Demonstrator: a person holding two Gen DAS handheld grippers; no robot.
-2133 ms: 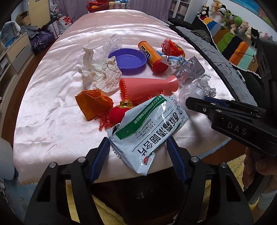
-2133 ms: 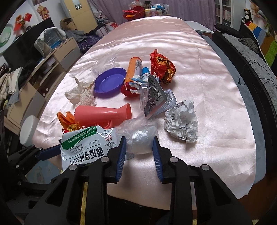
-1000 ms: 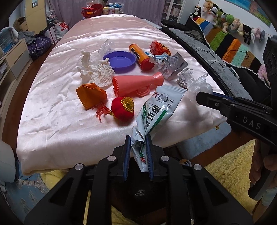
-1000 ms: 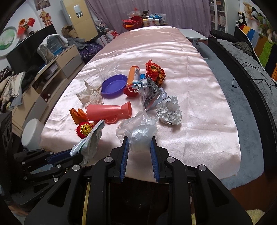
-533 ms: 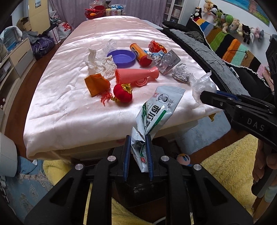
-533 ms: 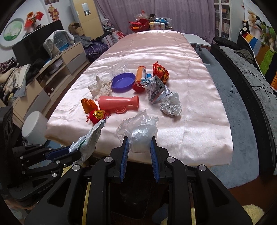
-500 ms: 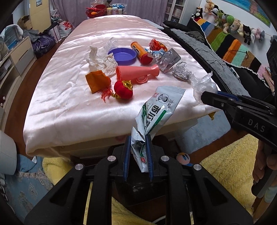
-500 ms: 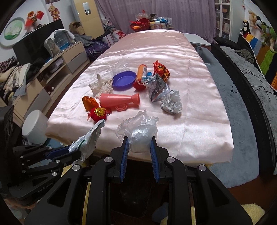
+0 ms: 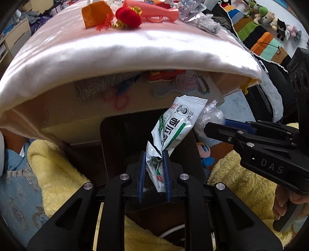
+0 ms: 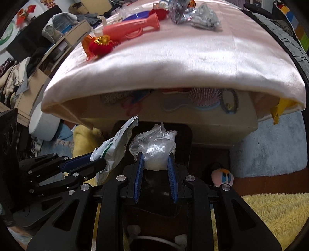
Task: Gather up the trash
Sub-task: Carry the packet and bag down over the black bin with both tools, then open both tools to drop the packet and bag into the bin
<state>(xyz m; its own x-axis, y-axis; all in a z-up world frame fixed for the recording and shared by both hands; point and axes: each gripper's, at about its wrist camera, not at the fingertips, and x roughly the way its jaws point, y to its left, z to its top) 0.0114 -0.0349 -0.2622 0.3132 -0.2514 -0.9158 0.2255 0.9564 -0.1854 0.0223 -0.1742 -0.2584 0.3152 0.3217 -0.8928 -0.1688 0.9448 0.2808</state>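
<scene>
My left gripper point(image 9: 154, 154) is shut on a white and green snack packet point(image 9: 173, 127), which sticks up from between the blue pads. My right gripper point(image 10: 155, 155) is shut on a crumpled clear plastic bag point(image 10: 154, 144). Both hang below the table's front edge, over a dark bin point(image 9: 123, 139) on the floor. In the left wrist view the right gripper point(image 9: 212, 126) comes in from the right with the clear plastic bag point(image 9: 210, 115). The right wrist view has the left gripper point(image 10: 96, 164) at left with the packet point(image 10: 115, 142).
On the pink-clothed table point(image 9: 115, 50) lie a red ornament point(image 9: 128, 18), an orange wrapper point(image 9: 96, 13), a pink horn point(image 10: 131, 29) and crumpled foil point(image 10: 204, 17). Yellow shaggy rug point(image 9: 241, 185), a small plush toy point(image 10: 222, 177) and a blue rug point(image 10: 270, 142) cover the floor. A hand point(image 9: 285, 200) grips the right tool.
Both grippers have dropped from above the tabletop to below its front edge, still holding the packet and the plastic bag. The table's underside and the dark bin have come into view.
</scene>
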